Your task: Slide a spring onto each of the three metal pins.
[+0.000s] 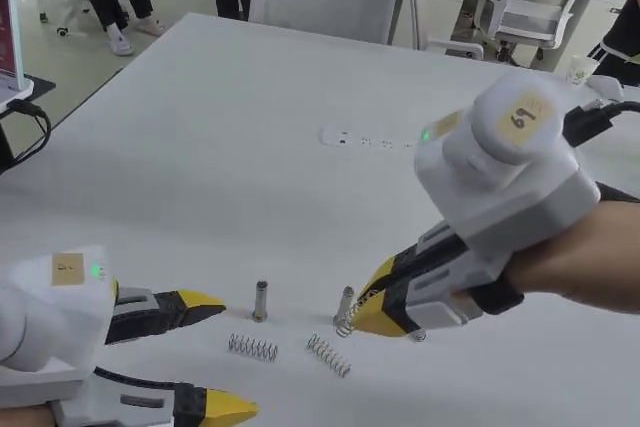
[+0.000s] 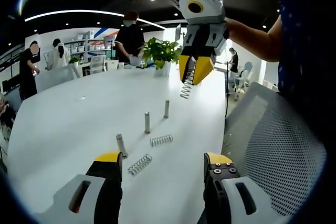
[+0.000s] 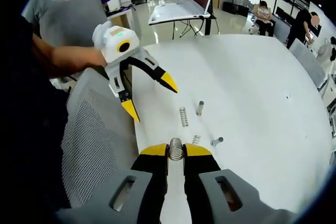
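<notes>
our left tool point(image 2: 163, 158) gapes empty; the right tool point(image 3: 176, 153) pinches a spring point(image 2: 185, 90). we should line its open end over the nearest pin point(image 1: 346, 303), then lower it straight.

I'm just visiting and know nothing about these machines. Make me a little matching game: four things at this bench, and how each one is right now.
Things:
1. right gripper
2. left gripper
3. loose springs
4. metal pins

States:
A. standing upright on the table
B. jaws wide apart, holding nothing
C. shut on a spring
D. lying flat on the table

Pairs: 1-C, 2-B, 3-D, 4-A.
</notes>
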A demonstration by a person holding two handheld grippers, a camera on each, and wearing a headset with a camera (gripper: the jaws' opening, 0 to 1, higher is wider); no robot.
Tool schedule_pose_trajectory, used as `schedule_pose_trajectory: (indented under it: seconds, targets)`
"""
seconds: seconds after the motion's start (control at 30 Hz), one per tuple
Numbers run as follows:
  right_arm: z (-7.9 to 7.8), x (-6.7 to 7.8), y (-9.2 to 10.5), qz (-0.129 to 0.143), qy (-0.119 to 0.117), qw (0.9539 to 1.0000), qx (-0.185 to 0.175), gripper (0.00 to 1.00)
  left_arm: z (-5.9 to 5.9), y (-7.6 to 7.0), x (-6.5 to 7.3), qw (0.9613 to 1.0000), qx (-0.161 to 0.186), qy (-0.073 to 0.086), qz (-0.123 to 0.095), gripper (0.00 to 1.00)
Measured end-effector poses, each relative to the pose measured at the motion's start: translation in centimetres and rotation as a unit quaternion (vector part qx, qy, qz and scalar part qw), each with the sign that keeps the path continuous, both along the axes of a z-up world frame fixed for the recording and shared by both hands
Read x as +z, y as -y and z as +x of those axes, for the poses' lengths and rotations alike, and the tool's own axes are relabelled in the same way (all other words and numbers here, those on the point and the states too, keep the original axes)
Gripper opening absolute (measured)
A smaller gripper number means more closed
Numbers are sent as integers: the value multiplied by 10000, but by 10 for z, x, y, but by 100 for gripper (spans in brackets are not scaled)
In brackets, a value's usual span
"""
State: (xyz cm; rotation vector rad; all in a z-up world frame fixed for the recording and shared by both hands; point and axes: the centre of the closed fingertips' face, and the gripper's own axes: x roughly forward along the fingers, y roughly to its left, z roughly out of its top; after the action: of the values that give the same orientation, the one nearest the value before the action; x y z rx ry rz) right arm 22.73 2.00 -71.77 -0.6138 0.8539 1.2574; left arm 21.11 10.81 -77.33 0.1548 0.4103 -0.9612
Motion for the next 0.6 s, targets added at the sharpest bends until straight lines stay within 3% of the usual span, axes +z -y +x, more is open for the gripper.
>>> schedule_pose_trajectory:
  seconds: [0.2, 0.4, 0.6]
  targets:
    - [12, 3, 12, -108, 128, 9998, -141, 8, 4, -9, -2, 9998, 215, 48, 35, 64]
    - [22, 6, 26, -201, 193, 9992, -291, 8, 7, -14, -9, 9991, 299, 133, 258, 68]
    - [35, 9, 43, -371, 276, 9980, -442, 8, 9, -16, -9, 9989, 357, 148, 254, 70]
